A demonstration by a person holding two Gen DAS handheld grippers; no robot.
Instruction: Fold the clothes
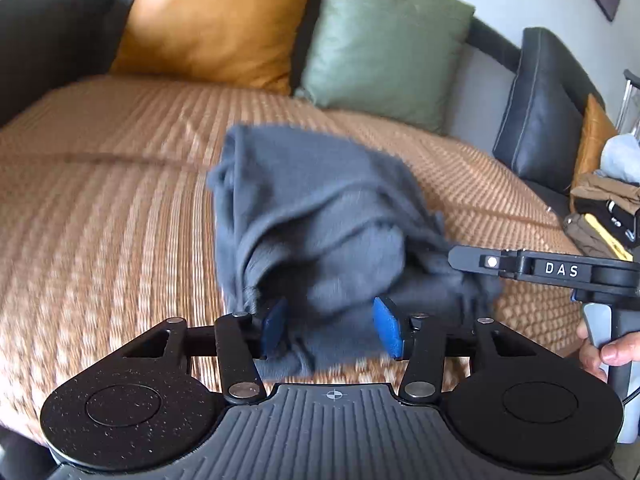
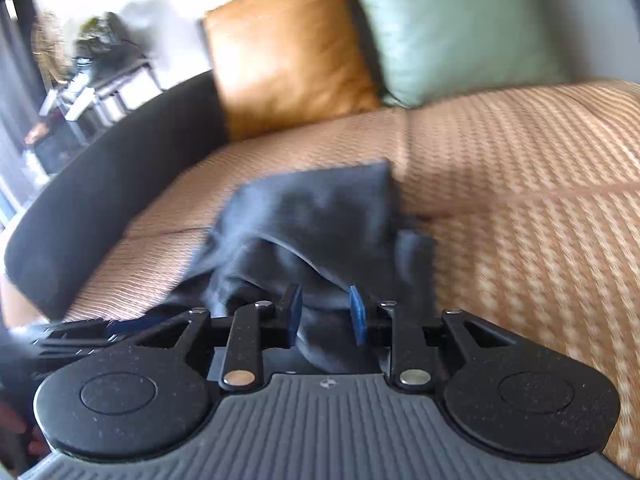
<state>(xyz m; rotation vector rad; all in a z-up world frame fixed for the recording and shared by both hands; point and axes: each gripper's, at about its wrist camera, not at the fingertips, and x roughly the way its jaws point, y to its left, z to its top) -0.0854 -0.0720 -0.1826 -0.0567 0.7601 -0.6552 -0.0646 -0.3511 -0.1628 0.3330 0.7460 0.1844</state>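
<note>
A dark grey garment (image 1: 312,216) lies bunched in thick folds on the woven tan sofa seat (image 1: 100,184), its near end raised. My left gripper (image 1: 332,328) has its blue pads (image 1: 388,328) fairly wide apart with a thick wad of the cloth filling the gap. From the right, my right gripper (image 1: 460,259) reaches side-on into the same garment, held by a hand (image 1: 612,350). In the right wrist view the garment (image 2: 320,208) runs between the right gripper's (image 2: 326,316) blue pads (image 2: 358,314), which pinch a fold. Both views are motion-blurred.
A mustard cushion (image 1: 216,20) and a green cushion (image 1: 384,48) lean on the sofa back. A dark leather cushion (image 1: 540,120) and a pile of other clothes (image 1: 604,208) sit at the right. The sofa's black armrest (image 2: 100,184) bounds the left side.
</note>
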